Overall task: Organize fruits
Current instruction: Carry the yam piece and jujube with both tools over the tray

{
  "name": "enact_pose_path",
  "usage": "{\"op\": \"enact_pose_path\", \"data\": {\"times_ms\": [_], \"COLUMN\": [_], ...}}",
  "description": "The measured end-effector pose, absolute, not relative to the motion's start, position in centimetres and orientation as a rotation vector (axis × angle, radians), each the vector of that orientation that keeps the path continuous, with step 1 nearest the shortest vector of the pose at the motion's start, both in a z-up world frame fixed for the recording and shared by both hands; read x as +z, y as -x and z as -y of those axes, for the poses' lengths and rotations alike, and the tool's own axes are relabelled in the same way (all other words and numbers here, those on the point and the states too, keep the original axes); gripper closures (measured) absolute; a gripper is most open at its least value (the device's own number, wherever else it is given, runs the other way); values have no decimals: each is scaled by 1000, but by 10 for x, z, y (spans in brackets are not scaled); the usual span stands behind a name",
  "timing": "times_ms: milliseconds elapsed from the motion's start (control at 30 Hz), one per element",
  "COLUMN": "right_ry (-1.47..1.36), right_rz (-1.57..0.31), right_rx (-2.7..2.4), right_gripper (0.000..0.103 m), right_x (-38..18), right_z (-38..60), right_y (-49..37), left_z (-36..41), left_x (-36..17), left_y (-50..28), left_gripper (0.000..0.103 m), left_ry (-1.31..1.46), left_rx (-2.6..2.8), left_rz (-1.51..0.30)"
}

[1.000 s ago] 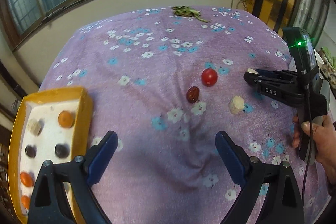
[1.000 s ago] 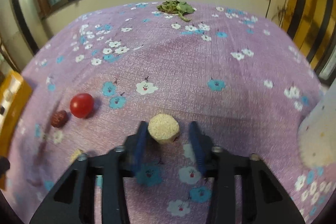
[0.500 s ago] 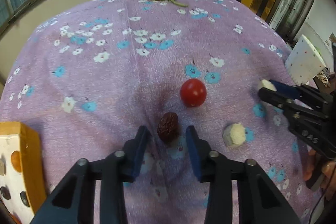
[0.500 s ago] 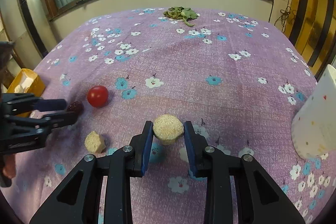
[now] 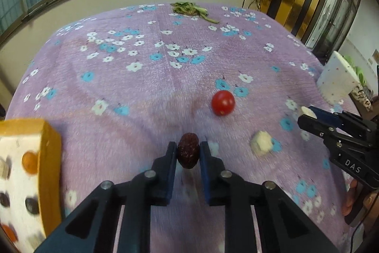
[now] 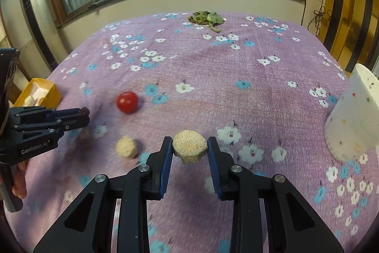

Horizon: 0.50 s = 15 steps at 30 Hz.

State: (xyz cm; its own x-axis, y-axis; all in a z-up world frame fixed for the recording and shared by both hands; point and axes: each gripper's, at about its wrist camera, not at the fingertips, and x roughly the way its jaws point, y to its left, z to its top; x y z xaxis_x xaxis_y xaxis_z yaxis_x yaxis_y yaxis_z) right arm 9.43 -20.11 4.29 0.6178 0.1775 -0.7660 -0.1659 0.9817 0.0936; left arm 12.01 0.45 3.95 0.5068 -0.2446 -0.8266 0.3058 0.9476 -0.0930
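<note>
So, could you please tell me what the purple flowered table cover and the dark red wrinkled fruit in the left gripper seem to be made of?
The purple flowered table cover looks like woven cloth, matte, with a fine grainy weave and soft creases. The dark red wrinkled fruit, pinched by the left gripper, looks like a dried date: its skin is shrivelled and dull, though it could be an imitation.

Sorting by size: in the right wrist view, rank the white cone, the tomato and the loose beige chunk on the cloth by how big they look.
1. White cone, clearly largest.
2. Tomato and beige chunk: look alike, and the chunk is blurred, so I will not rank them.
</note>
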Motion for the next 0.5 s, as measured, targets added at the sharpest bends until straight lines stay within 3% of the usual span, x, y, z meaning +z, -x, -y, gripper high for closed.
{"op": "enact_pose_path", "data": {"times_ms": [500], "right_ry": [-55], "right_rz": [-909], "right_rx": [161], "right_gripper": [74], "right_x": [48], "right_z": [171], "right_y": [-19], "left_z": [-42], "left_x": [68], "left_y": [-46], "left_gripper": [81], "left_ry": [21], "left_rx": [-339], "left_rz": [-956]}}
